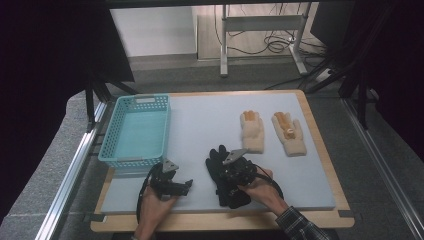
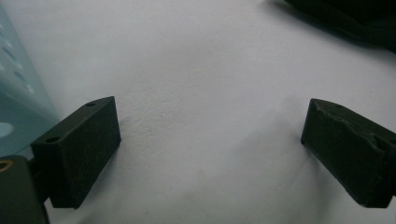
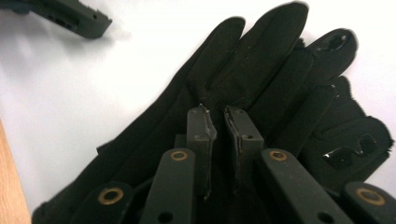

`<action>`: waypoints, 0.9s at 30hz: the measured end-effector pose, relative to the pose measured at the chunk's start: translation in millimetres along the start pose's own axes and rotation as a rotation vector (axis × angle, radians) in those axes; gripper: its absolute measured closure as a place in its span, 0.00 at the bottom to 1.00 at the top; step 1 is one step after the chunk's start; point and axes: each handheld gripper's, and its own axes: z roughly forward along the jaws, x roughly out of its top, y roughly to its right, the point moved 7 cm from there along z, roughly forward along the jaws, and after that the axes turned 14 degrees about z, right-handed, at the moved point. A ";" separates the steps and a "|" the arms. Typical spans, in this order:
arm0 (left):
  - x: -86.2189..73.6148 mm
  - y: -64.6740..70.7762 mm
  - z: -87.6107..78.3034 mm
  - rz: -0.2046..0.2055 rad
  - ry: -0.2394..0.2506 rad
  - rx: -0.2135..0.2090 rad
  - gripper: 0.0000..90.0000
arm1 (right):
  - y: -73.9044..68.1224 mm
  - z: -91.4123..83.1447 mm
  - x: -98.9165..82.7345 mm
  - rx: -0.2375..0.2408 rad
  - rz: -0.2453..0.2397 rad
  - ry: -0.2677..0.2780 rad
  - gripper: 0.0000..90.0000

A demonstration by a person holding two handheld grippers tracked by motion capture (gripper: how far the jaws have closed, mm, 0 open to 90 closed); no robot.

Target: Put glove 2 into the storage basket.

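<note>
High view shows the right gripper [image 1: 235,172] pinched on the black gloves [image 1: 221,165] at the mat's near middle; the left gripper [image 1: 172,186] rests released beside the teal basket [image 1: 135,131]; two cream gloves [image 1: 272,131] lie farther back, apart.

Taking the black gloves [image 1: 226,176] as the mark: the right gripper [image 3: 219,122] sits on top of them, jaws drawn almost together, the right hand [image 1: 262,189] behind it. The left gripper [image 2: 210,140] rests just left of them, jaws wide apart, low over the surface.
</note>
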 end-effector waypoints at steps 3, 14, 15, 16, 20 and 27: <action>0.0 0.0 0.0 -0.001 0.000 0.000 0.05 | -2.8 -13.8 8.4 -0.002 0.060 0.076 0.90; 0.1 -0.2 0.1 0.001 0.002 0.000 0.05 | -2.1 -39.1 29.4 -0.108 0.236 0.211 0.89; 0.0 -0.2 0.1 0.002 0.001 0.000 0.05 | -2.9 -38.5 29.2 -0.114 0.259 0.219 0.89; 0.0 -0.2 0.0 0.002 0.001 0.000 0.05 | -3.4 -37.3 28.7 -0.129 0.275 0.224 0.89; 0.1 -0.1 0.0 -0.001 0.002 0.000 0.05 | -2.0 -30.5 23.2 -0.185 0.337 0.238 0.89; 0.1 0.0 0.0 -0.001 0.001 0.000 0.05 | 9.4 -8.2 0.5 -0.181 0.354 0.204 0.76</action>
